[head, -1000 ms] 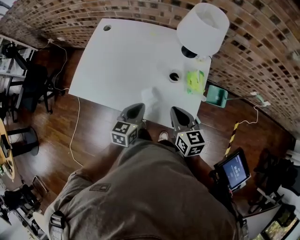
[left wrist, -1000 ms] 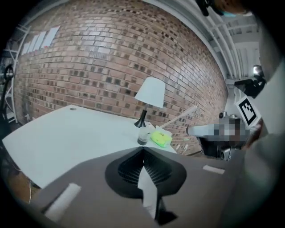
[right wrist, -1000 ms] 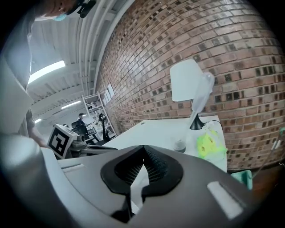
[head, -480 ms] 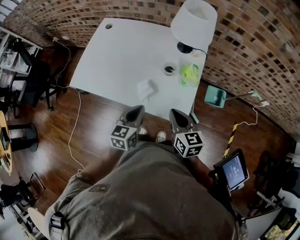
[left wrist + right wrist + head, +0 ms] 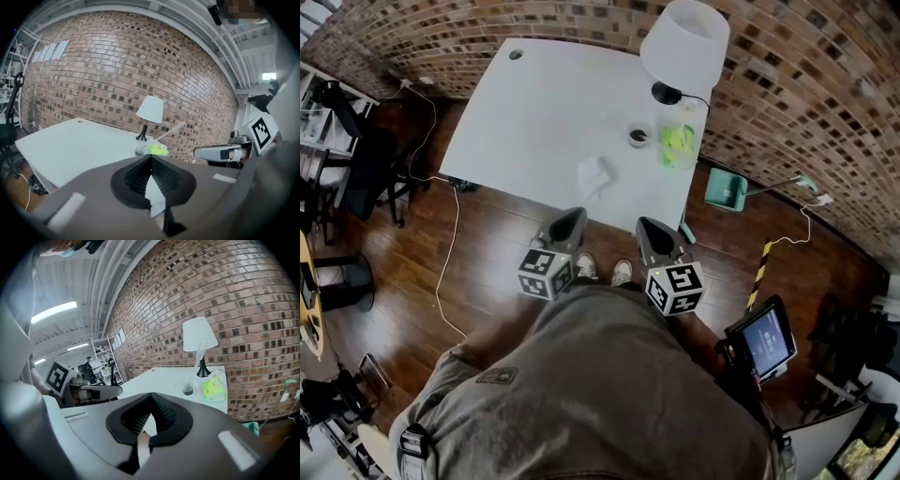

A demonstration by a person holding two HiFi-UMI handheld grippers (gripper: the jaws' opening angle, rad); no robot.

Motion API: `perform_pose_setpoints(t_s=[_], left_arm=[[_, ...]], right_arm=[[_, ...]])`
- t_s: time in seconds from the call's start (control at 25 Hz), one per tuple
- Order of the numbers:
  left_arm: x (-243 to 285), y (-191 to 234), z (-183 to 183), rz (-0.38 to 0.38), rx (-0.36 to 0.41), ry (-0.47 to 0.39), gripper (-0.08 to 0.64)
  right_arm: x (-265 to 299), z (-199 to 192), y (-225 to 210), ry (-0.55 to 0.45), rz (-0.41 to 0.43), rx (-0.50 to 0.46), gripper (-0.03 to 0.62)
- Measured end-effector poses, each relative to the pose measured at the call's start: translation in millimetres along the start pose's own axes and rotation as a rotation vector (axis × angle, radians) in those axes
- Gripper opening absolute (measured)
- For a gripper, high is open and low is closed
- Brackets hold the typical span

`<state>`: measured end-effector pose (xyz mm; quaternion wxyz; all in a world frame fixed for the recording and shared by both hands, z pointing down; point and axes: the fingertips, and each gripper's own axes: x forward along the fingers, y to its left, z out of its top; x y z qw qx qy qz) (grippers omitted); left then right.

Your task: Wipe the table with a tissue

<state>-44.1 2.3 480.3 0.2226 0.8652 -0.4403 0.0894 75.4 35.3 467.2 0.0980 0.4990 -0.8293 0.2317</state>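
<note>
A crumpled white tissue (image 5: 595, 174) lies on the white table (image 5: 534, 112), near its front edge. Both grippers hang over the wooden floor, short of that edge and in front of the person's body. The left gripper (image 5: 572, 217) points at the table just below the tissue, and its jaws are shut with nothing in them (image 5: 150, 157). To its right, the right gripper (image 5: 649, 225) is also shut and empty (image 5: 151, 394). Neither one touches the tissue or the table.
A white lamp (image 5: 684, 42), a small dark cup (image 5: 637, 138) and a yellow-green packet (image 5: 679, 147) stand at the table's far right by the brick wall. On the floor are a teal dustpan (image 5: 727, 190), a screen (image 5: 764, 342), a black chair (image 5: 366, 173) and a white cable (image 5: 445, 253).
Both grippers have drawn back a little from the table's front edge, staying side by side and shut. The tissue has not moved on the table.
</note>
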Motion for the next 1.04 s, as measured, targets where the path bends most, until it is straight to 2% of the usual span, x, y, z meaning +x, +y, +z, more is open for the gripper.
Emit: perform_pose_setpoints(t_s=[1.04], left_arm=[[-5.6, -4.9, -9.7, -0.117, 0.012, 0.034, 0.002]], right_arm=[[-6.6, -3.3, 18.4, -0.022, -0.076, -0.014, 0.009]])
